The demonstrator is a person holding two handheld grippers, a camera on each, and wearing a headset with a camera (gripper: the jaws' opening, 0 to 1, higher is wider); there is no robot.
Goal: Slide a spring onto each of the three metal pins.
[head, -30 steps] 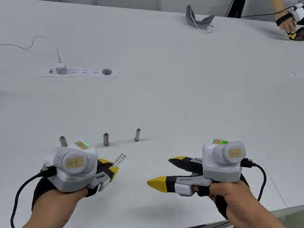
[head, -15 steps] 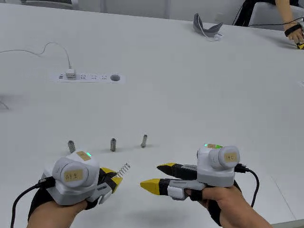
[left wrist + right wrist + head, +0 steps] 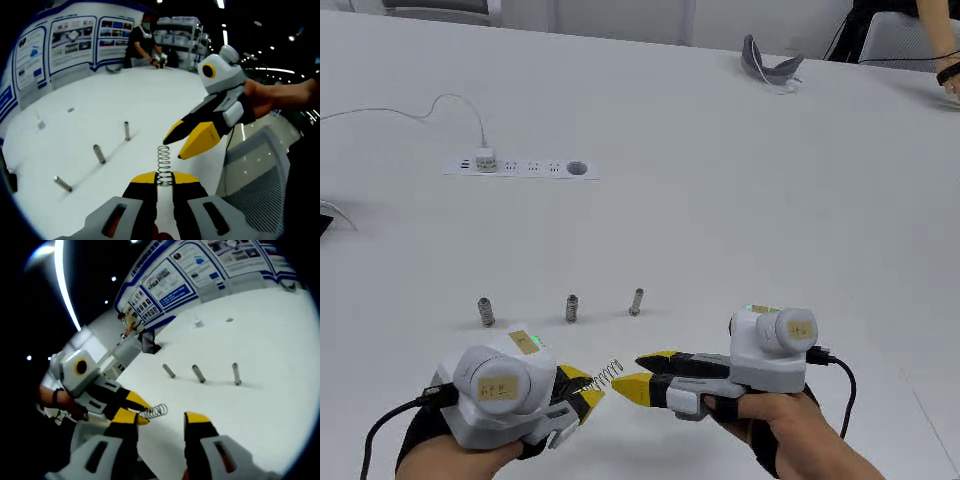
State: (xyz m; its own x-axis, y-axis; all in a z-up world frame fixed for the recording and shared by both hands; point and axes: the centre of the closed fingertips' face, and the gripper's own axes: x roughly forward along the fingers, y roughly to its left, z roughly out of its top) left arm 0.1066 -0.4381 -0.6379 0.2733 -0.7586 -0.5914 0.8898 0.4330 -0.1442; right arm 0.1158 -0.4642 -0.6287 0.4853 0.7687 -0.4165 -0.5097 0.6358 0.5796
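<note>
Three metal pins stand in a row on the white table: left pin [image 3: 485, 311], middle pin [image 3: 572, 308], right pin [image 3: 637, 301]. The left and middle pins look ribbed, as if a spring sits on each; the right pin looks bare. My left gripper [image 3: 588, 388] is shut on the end of a loose spring [image 3: 607, 372], which sticks out toward the right gripper. In the left gripper view the spring [image 3: 164, 162] rises from the closed jaws [image 3: 164, 178]. My right gripper [image 3: 638, 372] is open, its tips just beside the spring's free end [image 3: 154, 411].
A white power strip [image 3: 520, 168] with a plug and cable lies at the back left. A grey curved object [image 3: 772, 62] rests at the far right, near another person's hand [image 3: 950, 80]. The table's front edge runs at lower right.
The right gripper has moved left until its tips reach the spring's free end. The left gripper, still holding the spring, has shifted slightly right. The head camera has also moved.
</note>
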